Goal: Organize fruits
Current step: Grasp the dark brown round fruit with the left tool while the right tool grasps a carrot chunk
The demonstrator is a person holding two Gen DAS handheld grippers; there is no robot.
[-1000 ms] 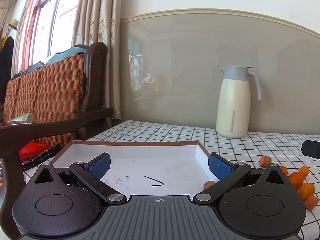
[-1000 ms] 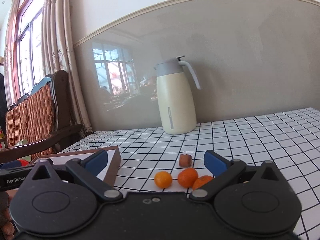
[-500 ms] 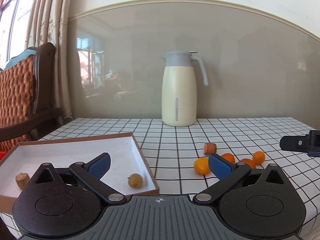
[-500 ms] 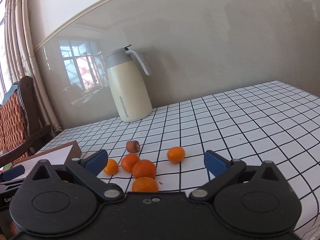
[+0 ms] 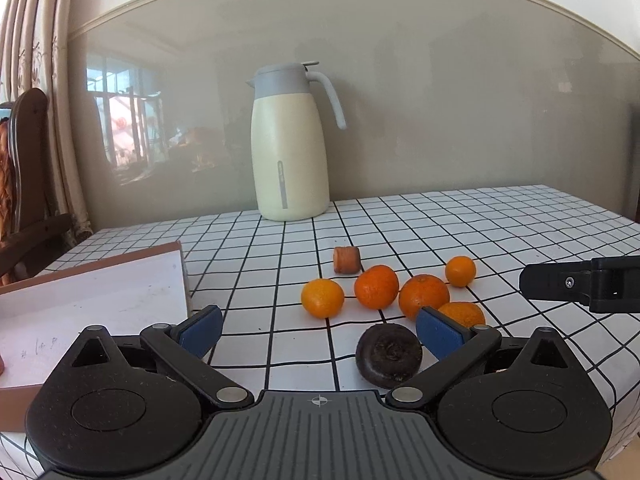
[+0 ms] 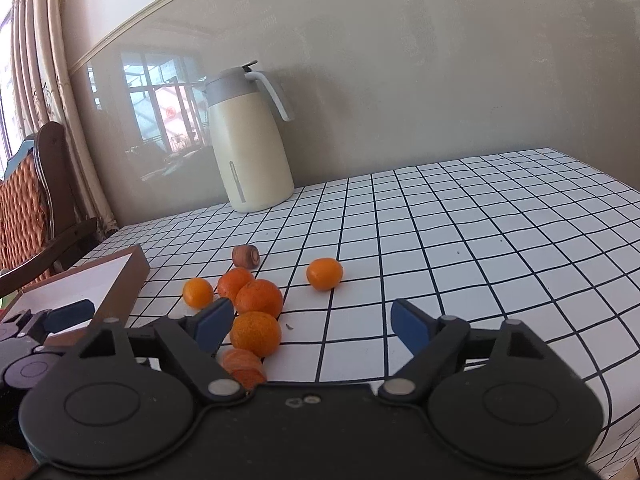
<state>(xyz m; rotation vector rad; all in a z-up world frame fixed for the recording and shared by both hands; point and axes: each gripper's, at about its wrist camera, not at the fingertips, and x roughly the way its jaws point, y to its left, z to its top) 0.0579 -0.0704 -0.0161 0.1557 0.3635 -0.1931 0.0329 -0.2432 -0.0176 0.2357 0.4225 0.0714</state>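
While your left gripper (image 5: 318,330) holds its blue-padded jaws wide apart with nothing pressed between them, a dark, wrinkled, disc-shaped fruit (image 5: 389,356) lies on the cloth just inside its right pad. Your right gripper (image 6: 312,326) has its jaws closing, still apart and gripping nothing; the nearest mandarin (image 6: 256,333) sits just beside its left pad, and a ribbed orange piece (image 6: 243,366) lies nearer the gripper body. You can count five round, glossy, dimpled mandarins: four clustered together and one (image 6: 324,274) set a little apart to the right. Behind them lies a short, dull reddish-brown cylinder-shaped piece (image 5: 346,259). To the left stands a shallow cardboard box (image 5: 120,266) with brown walls and a white, pen-marked inside. Everything rests on a table under a white tablecloth (image 5: 480,232) with a black grid, slightly rippled. At the back, one smooth cream jug (image 5: 289,160) with a grey lid and handle stands upright against a shiny beige wall panel that mirrors a window. A carved wooden chair (image 6: 48,216) and curtains fill the left edge.
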